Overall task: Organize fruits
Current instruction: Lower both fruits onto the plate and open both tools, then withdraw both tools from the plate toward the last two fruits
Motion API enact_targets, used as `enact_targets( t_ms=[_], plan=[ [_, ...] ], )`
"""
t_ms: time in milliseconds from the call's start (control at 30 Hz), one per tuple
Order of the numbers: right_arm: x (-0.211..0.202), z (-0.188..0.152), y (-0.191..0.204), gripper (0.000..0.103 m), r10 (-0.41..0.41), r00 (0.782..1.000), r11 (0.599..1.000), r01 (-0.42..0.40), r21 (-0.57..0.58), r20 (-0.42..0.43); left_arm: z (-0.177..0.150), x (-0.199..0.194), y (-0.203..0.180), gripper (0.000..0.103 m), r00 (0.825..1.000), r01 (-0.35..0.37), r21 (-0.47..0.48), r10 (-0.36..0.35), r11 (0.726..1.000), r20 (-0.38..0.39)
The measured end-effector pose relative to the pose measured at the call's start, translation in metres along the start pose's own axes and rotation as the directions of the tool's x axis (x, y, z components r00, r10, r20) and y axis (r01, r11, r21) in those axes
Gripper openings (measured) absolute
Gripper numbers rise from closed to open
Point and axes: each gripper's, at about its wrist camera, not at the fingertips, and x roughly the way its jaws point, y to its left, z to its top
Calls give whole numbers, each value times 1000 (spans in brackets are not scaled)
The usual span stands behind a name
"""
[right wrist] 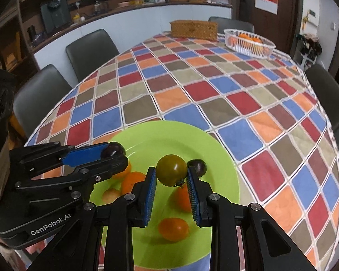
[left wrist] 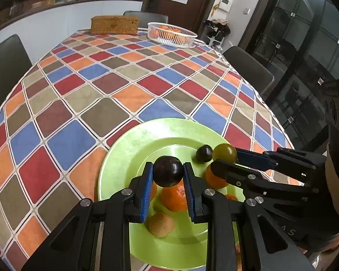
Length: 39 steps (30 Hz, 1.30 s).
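Observation:
My left gripper [left wrist: 168,174] is shut on a dark purple plum [left wrist: 168,171] above the green plate [left wrist: 133,144]. Beside it, my right gripper [right wrist: 171,174] is shut on a green tomato [right wrist: 172,169] over the same plate [right wrist: 151,135]. The right gripper [left wrist: 224,158] and its tomato [left wrist: 224,152] show at the right of the left wrist view. The left gripper [right wrist: 115,153] and its plum [right wrist: 113,149] show at the left of the right wrist view. On the plate lie a second dark plum [right wrist: 197,166], several oranges [right wrist: 133,181], an orange tomato [right wrist: 173,225] and a pale round fruit [left wrist: 161,224].
A white basket [left wrist: 171,34] holding oranges stands at the far end of the checked tablecloth [left wrist: 101,85], next to a woven box [left wrist: 114,24]. Dark chairs [right wrist: 91,49] line the table's sides. A counter with clutter runs along the back wall.

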Motion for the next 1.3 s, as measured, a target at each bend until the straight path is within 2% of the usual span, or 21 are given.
enact_targets(
  t_ms=[233,533,733,900,1067,1167,1300],
  plan=[
    [12,-3,0,28,7,1000,1000,-7,16,-29,-1,4,4,26,1000,-4,-4,4,1000,-20],
    [-3,-7,2,30,15,1000,1000,-15,7,-13,-5,-19,-7,30,999,-26,50,25,998,22],
    [-35,-16,6,30,10,999,1000,-9,-24,45,-18,-52,-22,30,996,-61,114,52,992,75],
    [-72,-24,11,30,14,993,999,-9,-43,120,-31,-80,-36,31,992,-62,153,44,986,117],
    [-105,-37,19,30,20,982,997,-6,-74,187,-45,-110,-50,35,987,-78,181,49,980,156],
    [-121,-49,26,37,23,976,995,-1,-100,217,-56,-126,-57,40,982,-92,192,57,977,183],
    [-132,-62,31,37,41,973,993,-14,-118,226,-70,-139,-66,46,976,-118,213,73,970,207]
  ],
)
